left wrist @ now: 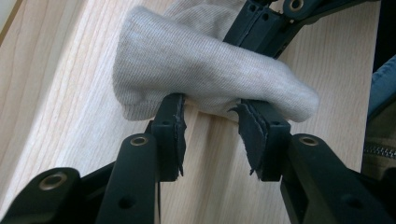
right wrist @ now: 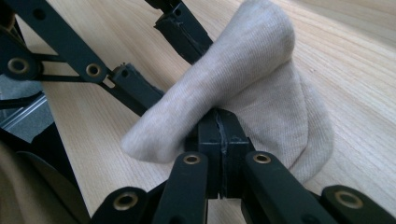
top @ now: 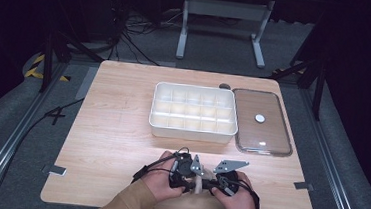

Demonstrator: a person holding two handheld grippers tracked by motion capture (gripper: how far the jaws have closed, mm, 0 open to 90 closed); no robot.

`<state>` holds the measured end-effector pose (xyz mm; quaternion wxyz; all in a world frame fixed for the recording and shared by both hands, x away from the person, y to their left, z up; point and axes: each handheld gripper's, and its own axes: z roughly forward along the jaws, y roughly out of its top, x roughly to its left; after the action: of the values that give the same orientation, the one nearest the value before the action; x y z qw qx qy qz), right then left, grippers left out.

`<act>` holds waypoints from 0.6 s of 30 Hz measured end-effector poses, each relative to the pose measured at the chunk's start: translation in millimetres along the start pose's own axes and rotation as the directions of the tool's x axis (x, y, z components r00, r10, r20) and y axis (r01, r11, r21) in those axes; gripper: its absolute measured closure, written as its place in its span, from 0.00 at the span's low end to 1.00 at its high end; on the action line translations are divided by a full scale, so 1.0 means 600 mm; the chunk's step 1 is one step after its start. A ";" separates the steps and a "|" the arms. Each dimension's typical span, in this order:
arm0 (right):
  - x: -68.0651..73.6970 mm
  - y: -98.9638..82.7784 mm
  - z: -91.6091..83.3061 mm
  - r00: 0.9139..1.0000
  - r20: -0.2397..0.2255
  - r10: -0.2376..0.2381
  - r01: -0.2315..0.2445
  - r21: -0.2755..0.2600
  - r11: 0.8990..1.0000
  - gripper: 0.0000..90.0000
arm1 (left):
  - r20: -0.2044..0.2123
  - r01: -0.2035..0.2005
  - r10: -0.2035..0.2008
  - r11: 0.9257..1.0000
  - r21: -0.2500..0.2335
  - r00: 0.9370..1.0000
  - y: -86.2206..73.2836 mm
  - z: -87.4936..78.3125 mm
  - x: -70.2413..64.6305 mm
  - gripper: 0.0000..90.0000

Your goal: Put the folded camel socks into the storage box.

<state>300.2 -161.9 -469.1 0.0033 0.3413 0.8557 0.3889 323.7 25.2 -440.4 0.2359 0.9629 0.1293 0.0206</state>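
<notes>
The right gripper [right wrist: 219,133] pinches a beige sock [right wrist: 252,79] tight, while the left gripper [left wrist: 212,133] stands spread, tips under the cloth. It looks mid-fold; next, the left must regrip.

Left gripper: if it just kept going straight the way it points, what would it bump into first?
Most likely the beige sock. In its own view the left gripper has its open jaws right at the sock's lower edge. The right gripper, shut on the sock, lies just behind; depth there is hard to judge.
</notes>
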 end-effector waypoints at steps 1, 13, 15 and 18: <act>0.000 0.000 0.000 1.000 -0.006 0.001 -0.001 0.001 1.000 1.00 | -0.004 0.002 -0.002 1.000 -0.002 1.000 -0.002 -0.001 0.002 0.68; -0.012 0.017 -0.053 0.997 -0.004 -0.082 0.082 -0.009 0.997 1.00 | -0.015 0.039 -0.039 0.999 -0.014 0.999 -0.008 -0.006 0.012 0.67; -0.022 0.020 -0.069 0.993 0.038 -0.108 0.108 -0.004 0.994 1.00 | -0.011 0.043 -0.043 0.999 -0.012 0.999 -0.008 -0.006 0.012 0.67; -0.040 0.017 -0.080 0.985 0.100 -0.144 0.143 0.012 0.990 1.00 | -0.008 0.042 -0.042 0.999 -0.018 0.999 -0.008 -0.006 0.012 0.67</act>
<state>311.4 -203.3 -434.9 0.0736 0.2979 0.8778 0.3678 329.3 32.8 -439.6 0.2443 0.9578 0.1503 0.0207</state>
